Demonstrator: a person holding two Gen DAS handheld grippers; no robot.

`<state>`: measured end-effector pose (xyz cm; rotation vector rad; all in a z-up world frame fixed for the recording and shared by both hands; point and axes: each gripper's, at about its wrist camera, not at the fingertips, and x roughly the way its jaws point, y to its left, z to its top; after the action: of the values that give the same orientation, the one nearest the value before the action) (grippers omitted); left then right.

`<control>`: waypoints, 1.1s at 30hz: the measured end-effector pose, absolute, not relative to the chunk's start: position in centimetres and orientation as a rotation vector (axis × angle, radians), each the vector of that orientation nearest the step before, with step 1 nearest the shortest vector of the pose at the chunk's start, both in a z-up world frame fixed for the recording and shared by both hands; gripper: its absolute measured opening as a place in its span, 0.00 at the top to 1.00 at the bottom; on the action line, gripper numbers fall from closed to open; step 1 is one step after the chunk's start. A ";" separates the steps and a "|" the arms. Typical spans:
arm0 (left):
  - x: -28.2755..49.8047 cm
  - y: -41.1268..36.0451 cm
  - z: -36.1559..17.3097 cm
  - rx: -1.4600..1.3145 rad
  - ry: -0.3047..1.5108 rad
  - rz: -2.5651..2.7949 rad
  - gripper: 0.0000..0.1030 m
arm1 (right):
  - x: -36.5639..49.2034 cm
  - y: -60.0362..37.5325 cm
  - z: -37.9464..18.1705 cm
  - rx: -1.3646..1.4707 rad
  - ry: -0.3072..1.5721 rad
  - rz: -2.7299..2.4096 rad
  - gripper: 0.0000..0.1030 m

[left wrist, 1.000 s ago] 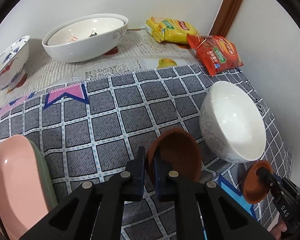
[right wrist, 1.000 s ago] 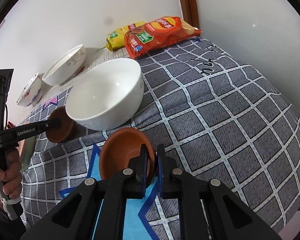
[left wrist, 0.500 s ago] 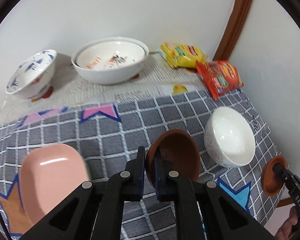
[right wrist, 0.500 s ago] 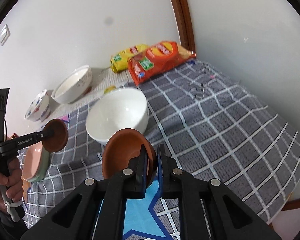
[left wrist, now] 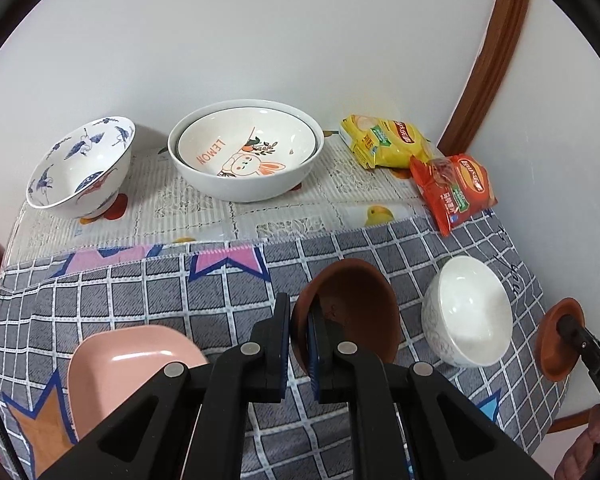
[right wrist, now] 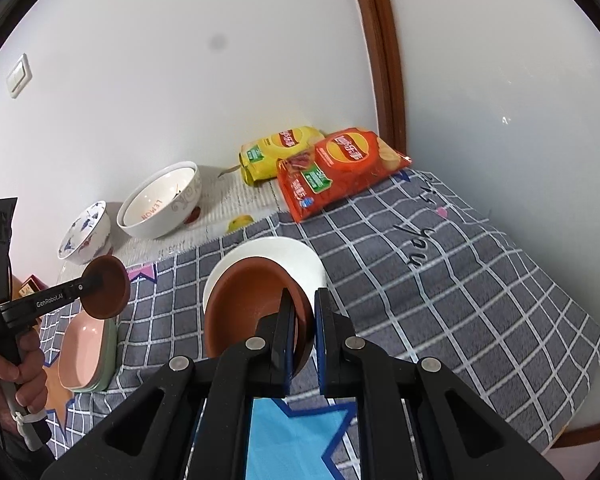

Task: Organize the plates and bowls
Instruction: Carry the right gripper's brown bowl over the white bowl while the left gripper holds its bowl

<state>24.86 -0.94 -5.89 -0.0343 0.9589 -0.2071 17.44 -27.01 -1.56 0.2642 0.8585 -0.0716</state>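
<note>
My left gripper (left wrist: pixel 299 314) is shut on the rim of a small brown bowl (left wrist: pixel 356 308), held above the grey checked cloth. My right gripper (right wrist: pixel 302 312) is shut on the rim of a second brown bowl (right wrist: pixel 248 308), held in front of the plain white bowl (right wrist: pixel 296 258). In the left wrist view that white bowl (left wrist: pixel 470 312) stands on the cloth at right, with the right gripper's brown bowl (left wrist: pixel 556 344) beyond it. A pink dish (left wrist: pixel 128 368) lies at lower left. A large lemon-print bowl (left wrist: pixel 246 152) and a blue-patterned bowl (left wrist: pixel 80 168) stand at the back.
A yellow snack bag (left wrist: pixel 384 142) and a red snack bag (left wrist: pixel 456 188) lie by the back right corner, near a brown door frame (left wrist: pixel 488 60). White walls close the back and right sides. The pink dish sits stacked on a green dish (right wrist: pixel 110 354).
Both grippers have risen with their brown bowls, so more of the table shows. The right gripper's bowl now overlaps the white bowl in its view.
</note>
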 end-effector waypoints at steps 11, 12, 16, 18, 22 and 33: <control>27.7 -3.1 -8.1 -0.054 0.986 -0.242 0.92 | 20.2 -26.7 -2.7 0.275 0.882 -0.071 0.91; 27.8 -3.2 -8.4 -0.053 0.987 -0.239 0.92 | 20.4 -26.6 -2.8 0.273 0.883 -0.070 0.91; 28.6 -3.3 -9.7 -0.066 1.015 -0.237 0.92 | 21.1 -26.2 -3.1 0.252 0.892 -0.068 0.91; 29.0 -3.4 -9.9 -0.053 1.022 -0.243 0.92 | 21.4 -26.2 -3.3 0.242 0.895 -0.072 0.91; 29.3 -3.0 -10.5 -0.066 1.037 -0.246 0.92 | 22.2 -26.0 -4.4 0.246 0.915 -0.077 0.91; 30.1 -2.2 -12.0 -0.084 1.071 -0.227 0.92 | 24.3 -24.7 -7.0 0.203 0.974 -0.076 0.91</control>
<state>30.12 -2.17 -12.01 -0.0838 1.0706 -0.2268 24.26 -24.74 -7.05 0.2029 0.9736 -0.0759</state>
